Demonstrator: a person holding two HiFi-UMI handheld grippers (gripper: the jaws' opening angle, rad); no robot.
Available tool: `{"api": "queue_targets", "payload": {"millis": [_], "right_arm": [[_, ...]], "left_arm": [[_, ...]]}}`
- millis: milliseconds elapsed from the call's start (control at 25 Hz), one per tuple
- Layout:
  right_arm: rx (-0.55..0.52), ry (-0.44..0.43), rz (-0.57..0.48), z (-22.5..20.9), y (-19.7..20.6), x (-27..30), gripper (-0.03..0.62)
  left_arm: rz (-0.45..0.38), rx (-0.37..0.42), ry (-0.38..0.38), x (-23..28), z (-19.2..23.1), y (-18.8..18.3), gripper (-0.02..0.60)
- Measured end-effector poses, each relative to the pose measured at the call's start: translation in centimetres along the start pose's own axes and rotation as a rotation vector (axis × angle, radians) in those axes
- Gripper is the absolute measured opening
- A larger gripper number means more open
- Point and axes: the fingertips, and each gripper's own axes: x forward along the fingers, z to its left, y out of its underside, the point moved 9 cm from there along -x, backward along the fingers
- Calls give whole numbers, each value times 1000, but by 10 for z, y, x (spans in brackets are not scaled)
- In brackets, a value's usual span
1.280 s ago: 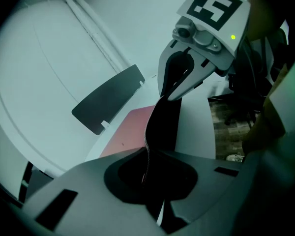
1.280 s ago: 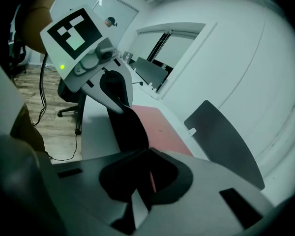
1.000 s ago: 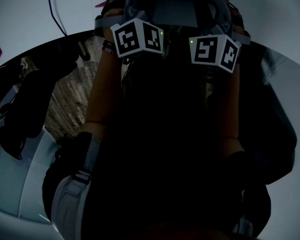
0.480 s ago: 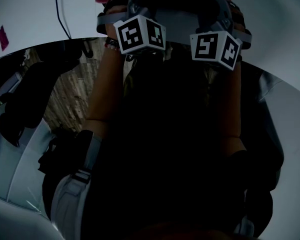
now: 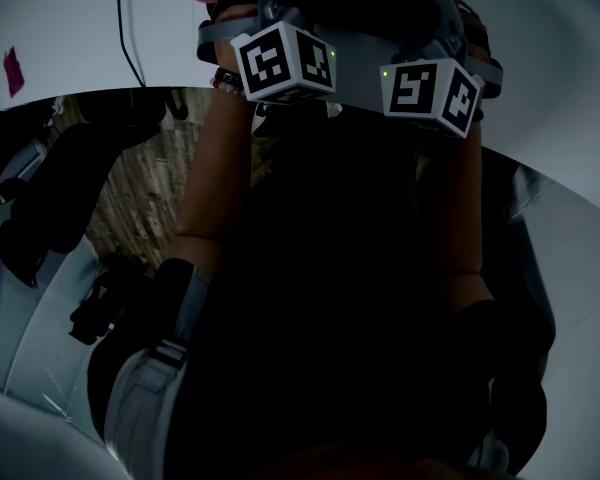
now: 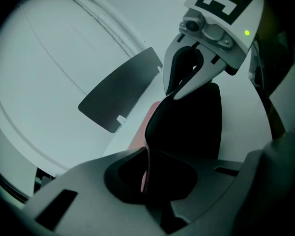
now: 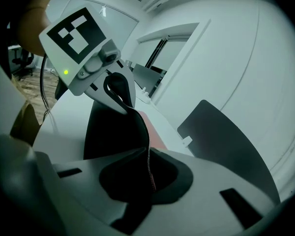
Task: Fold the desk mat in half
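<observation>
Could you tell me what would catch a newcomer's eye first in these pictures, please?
The black desk mat, held up with its stitched edge pinched in the shut left gripper and right gripper, fills the centre of both gripper views. In the dim head view, the two white marker cubes stand out side by side near the top.

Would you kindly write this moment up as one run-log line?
left gripper: shut on mat edge | right gripper: shut on mat edge | mat: edge raised between both
</observation>
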Motion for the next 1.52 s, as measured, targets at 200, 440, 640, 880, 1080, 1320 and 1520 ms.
{"api": "queue_targets", "payload": {"millis": [200,440,640,880,1080,1320,1520], "right_arm": [[-3,23,37,-8,-2,14,41],[6,46,84,-19,-3,31,41],[19,67,120,-29,-9,55,41],[40,82,147,-42,-6,78,41],[46,95,163,-52,-7,97,41],[44,105,189,-60,-5,115,41],[48,94,200,-64,0,137,41]], "left_arm": [[-15,-6,13,16,9,1,29],[-36,-16,39,34,19,3,29],[-44,-7,52,54,34,10,29],[-49,6,74,78,47,10,29],[-48,11,78,96,58,12,29],[-41,20,87,113,66,12,29],[-30,45,86,132,71,19,29]]}}
